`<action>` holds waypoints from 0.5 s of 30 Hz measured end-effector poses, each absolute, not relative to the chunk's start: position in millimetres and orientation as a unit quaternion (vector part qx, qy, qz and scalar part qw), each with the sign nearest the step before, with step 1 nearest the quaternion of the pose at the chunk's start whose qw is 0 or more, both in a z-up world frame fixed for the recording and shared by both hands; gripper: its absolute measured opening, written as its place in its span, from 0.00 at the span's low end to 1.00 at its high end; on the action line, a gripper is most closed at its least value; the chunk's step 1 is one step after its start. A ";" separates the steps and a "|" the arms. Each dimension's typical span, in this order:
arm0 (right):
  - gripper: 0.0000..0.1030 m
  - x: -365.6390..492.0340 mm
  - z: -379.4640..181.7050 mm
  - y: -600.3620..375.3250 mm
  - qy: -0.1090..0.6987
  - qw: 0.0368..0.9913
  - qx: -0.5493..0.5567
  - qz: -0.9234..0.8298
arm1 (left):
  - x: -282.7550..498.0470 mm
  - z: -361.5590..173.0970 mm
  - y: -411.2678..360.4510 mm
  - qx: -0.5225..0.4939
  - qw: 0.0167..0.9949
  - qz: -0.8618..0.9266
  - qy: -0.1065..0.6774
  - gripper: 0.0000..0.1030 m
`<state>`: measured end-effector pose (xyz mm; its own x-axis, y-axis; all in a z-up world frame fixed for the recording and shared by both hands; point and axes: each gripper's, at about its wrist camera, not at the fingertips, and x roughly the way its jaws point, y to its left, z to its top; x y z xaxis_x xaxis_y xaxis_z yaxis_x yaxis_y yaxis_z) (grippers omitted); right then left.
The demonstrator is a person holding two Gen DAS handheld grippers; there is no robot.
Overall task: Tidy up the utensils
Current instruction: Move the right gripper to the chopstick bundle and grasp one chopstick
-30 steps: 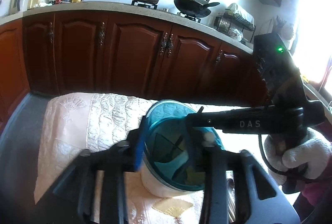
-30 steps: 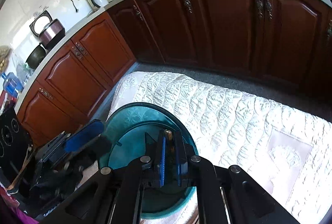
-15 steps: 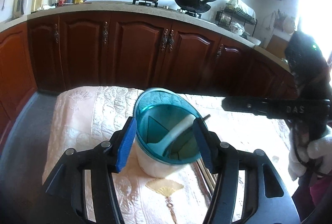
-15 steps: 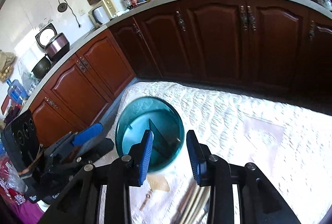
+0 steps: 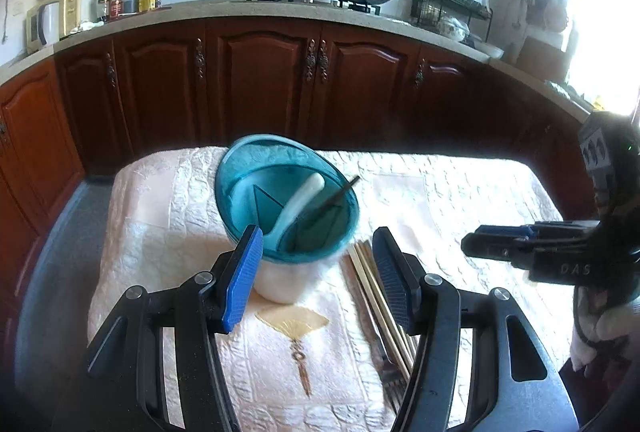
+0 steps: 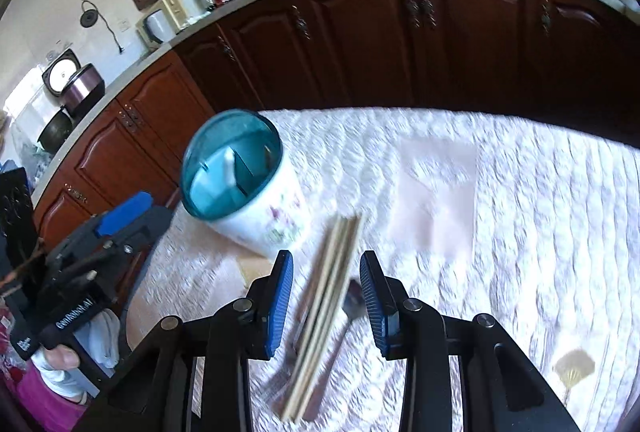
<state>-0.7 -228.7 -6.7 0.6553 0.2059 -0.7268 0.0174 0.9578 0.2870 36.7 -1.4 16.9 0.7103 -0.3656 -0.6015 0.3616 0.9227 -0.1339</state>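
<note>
A white utensil holder with a teal divided rim stands on the quilted table; it also shows in the right wrist view. A white spoon and a dark stick lean inside it. A bundle of wooden chopsticks lies on the cloth beside the holder, with a metal fork and a spoon next to it. My left gripper is open and empty, just before the holder. My right gripper is open and empty above the chopsticks.
The table's quilted cloth has a fan-shaped embroidery. Dark red cabinets run behind the table, with a pot and a wok on the counter. My right gripper is seen at the right of the left wrist view.
Both grippers have drawn back from the holder. The right gripper opened, left the white spoon in the holder and moved over the chopsticks.
</note>
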 end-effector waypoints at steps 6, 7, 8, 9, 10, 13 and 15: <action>0.32 -4.5 -33.9 -238.7 0.430 0.889 0.152 0.044 | 28.8 1.5 -6.3 -0.011 0.912 -0.202 0.357 0.55; 0.32 -3.4 -37.5 -239.0 0.433 0.887 0.153 0.044 | 27.3 -2.6 -7.5 -0.012 0.909 -0.204 0.364 0.55; 0.32 -2.8 -40.8 -238.8 0.435 0.886 0.155 0.045 | 26.2 -5.9 -8.5 -0.013 0.907 -0.205 0.368 0.55; 0.32 -2.9 -43.8 -239.8 0.437 0.885 0.157 0.046 | 25.2 -8.7 -10.4 -0.014 0.904 -0.207 0.373 0.55; 0.32 -1.0 -47.0 -240.1 0.439 0.883 0.160 0.047 | 24.1 -12.6 -12.7 -0.014 0.901 -0.210 0.378 0.55; 0.32 11.5 -55.8 -238.3 0.446 0.877 0.169 0.059 | 23.9 -22.7 -19.0 -0.009 0.894 -0.214 0.393 0.55; 0.32 22.8 -61.5 -236.2 0.450 0.875 0.167 0.060 | 24.8 -28.4 -21.8 -0.010 0.890 -0.215 0.402 0.55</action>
<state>22.8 -236.2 -61.5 0.5873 0.2554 -0.7680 0.0455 0.9370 0.3463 24.8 -21.8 -28.4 0.5838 -0.3915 -0.7112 0.3751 0.9070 -0.1914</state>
